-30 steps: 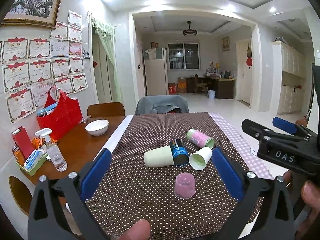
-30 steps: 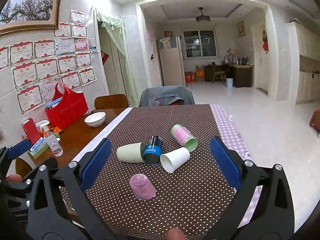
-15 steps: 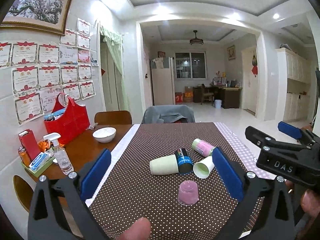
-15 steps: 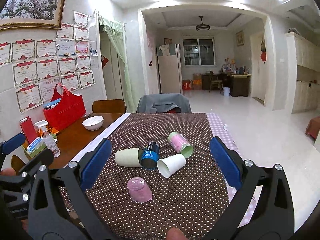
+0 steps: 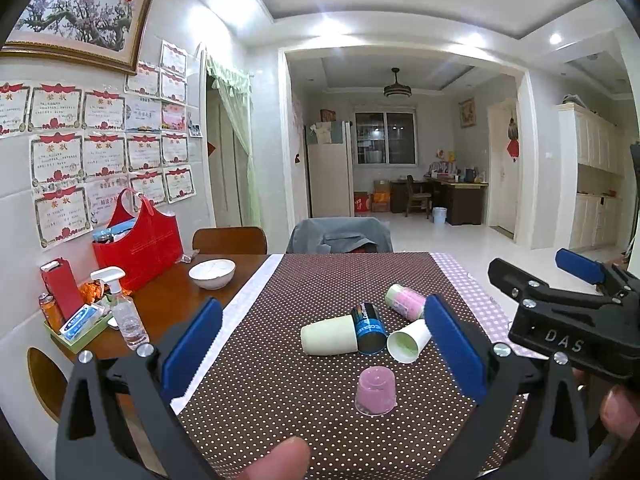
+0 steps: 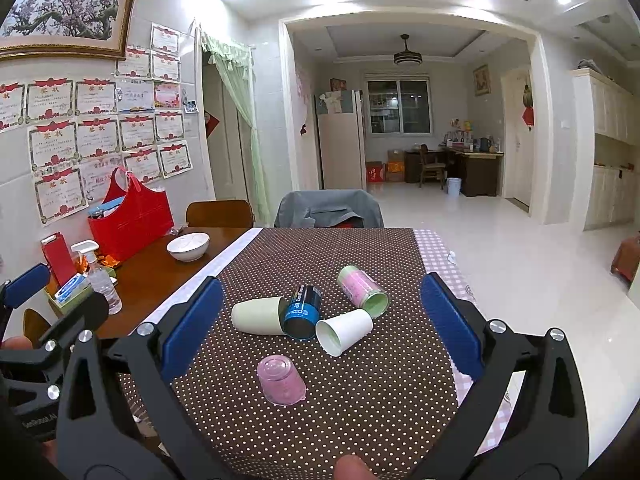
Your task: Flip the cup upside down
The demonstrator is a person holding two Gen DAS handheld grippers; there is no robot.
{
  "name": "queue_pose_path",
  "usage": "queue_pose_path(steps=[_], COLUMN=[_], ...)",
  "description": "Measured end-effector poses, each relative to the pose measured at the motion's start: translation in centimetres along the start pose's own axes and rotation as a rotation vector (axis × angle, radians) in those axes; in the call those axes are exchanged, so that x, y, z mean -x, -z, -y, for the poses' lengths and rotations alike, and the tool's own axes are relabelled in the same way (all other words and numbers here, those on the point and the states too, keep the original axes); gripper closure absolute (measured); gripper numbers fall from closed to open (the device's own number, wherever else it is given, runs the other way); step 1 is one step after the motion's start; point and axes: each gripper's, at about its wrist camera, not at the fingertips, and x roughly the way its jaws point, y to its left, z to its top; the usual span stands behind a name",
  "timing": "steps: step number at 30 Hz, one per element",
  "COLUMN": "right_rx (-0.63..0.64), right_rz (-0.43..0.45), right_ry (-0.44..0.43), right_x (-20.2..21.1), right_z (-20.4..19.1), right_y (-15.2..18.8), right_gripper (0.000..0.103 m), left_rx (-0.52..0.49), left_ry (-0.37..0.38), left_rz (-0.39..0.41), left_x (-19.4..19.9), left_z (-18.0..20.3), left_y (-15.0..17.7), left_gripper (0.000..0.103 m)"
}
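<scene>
Pink, thin plastic, the cup (image 5: pixel 375 390) (image 6: pixel 280 379) stood mouth-down near the table (image 5: pixel 280 380) edge, looking light and easily crushed, best pinched gently mid-wall, while the left claw (image 5: pixel 322 346) and right claw (image 6: pixel 321 326) hung spread, empty.

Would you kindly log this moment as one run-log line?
left gripper: open, hovering | right gripper: open, hovering | pink cup: upside down on tablecloth | four other cups: lying sideways
</scene>
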Motion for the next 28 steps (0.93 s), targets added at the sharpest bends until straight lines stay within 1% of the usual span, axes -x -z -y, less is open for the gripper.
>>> queue_pose_path(steps=[5,14,28], right_rx=[-0.004,-0.007,-0.009], right_rz=[-0.003,-0.017,-0.024], right_ry=[-0.004,-0.009,-0.012], right_x=[0.01,-0.38,-0.51], right_z=[-0.01,-0.17,-0.28], right_y=[-0.02,0.06,0.27], right_gripper=[0.006,0.006,0.006], left_rx=[0.008,0.019,0.026], left_ry=[-0.002,0.021,-0.02], left_rz=[0.005,0.0,-0.012], left_x=[0.14,-0.04,-0.58], left_z=[-0.22,-0.27,-0.39], left_y=[0.02,0.03,0.15], left_gripper=[0.004,0.004,0.004])
